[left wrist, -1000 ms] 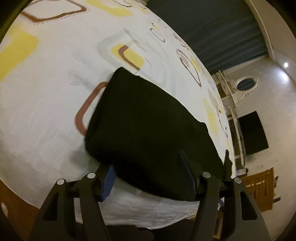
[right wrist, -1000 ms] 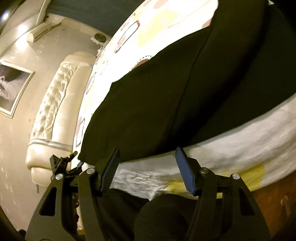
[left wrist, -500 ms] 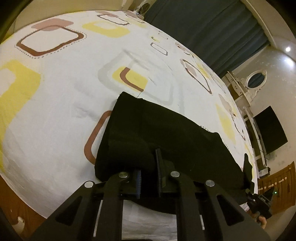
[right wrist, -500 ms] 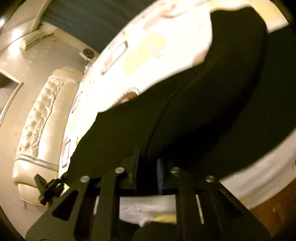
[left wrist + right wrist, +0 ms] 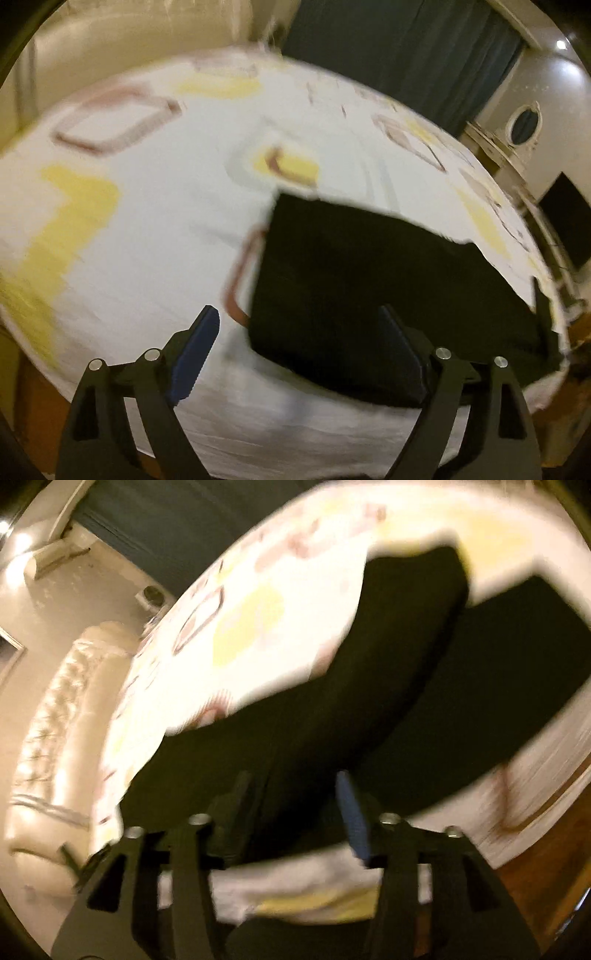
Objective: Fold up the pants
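The black pants (image 5: 369,288) lie folded in a flat block on the patterned bed sheet (image 5: 155,229), near its front edge. My left gripper (image 5: 299,339) is open and empty above the sheet, at the block's near left corner. In the right wrist view the pants (image 5: 332,709) fill the middle as stacked dark layers. My right gripper (image 5: 295,805) is open just before the near edge of the pants, its fingers apart and holding nothing. Both views are blurred by motion.
The bed sheet (image 5: 251,620) is white with yellow and brown squares. A tufted cream headboard (image 5: 55,716) stands at the left of the right wrist view. Dark curtains (image 5: 399,51), a dresser with an oval mirror (image 5: 524,122) and a dark TV screen (image 5: 569,218) are beyond the bed.
Both grippers, shut on the pants' near edge half a second ago, have opened and let go. Both have drawn back and up from the block.
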Motion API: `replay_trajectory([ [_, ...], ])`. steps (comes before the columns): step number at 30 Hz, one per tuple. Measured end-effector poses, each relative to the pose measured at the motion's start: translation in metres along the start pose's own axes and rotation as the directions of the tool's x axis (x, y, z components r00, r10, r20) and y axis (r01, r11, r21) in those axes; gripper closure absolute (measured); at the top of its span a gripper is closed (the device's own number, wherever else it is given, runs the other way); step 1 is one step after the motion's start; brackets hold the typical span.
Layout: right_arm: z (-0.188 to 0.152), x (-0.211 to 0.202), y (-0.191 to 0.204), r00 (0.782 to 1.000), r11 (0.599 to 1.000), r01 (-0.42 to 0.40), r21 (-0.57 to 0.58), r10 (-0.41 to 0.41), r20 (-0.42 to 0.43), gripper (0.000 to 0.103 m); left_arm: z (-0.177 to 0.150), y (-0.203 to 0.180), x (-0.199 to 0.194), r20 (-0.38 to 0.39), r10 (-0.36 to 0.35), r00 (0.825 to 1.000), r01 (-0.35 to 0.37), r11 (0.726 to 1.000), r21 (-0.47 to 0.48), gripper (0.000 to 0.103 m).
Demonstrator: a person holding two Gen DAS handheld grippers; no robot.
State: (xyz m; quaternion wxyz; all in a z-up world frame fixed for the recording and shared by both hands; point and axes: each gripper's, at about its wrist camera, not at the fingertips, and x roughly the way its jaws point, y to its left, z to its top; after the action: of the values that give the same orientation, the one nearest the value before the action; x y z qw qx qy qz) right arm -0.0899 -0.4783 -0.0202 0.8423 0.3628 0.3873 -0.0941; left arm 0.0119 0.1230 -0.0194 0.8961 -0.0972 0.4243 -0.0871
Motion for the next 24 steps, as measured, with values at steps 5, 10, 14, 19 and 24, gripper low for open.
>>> replay_trajectory([
  [5,0.103,0.04,-0.002,0.976,0.976,0.216,0.013,-0.216,0.028,0.038,0.013,-0.015,-0.003,0.007,0.073,0.997,-0.073,0.996,0.053,0.017],
  [10,0.166,0.122,0.001,0.905,0.906,0.423,-0.011,-0.423,-0.032,0.038,0.018,-0.024,0.017,-0.051,0.067,0.996,-0.067,0.998,0.005,0.017],
  [14,0.182,0.167,-0.005,0.836,0.838,0.543,-0.056,-0.546,-0.06,0.038,0.019,-0.033,0.034,-0.063,0.095,0.994,-0.094,0.995,0.015,0.017],
  [19,0.176,0.183,-0.024,0.794,0.801,0.595,-0.065,-0.599,-0.103,0.062,0.02,-0.036,0.048,-0.096,0.081,0.992,-0.084,0.996,-0.031,0.017],
  [24,0.177,0.124,-0.039,0.924,0.923,0.382,0.037,-0.382,0.002,0.094,0.014,-0.041,0.05,-0.107,0.084,0.991,-0.087,0.996,-0.028,0.017],
])
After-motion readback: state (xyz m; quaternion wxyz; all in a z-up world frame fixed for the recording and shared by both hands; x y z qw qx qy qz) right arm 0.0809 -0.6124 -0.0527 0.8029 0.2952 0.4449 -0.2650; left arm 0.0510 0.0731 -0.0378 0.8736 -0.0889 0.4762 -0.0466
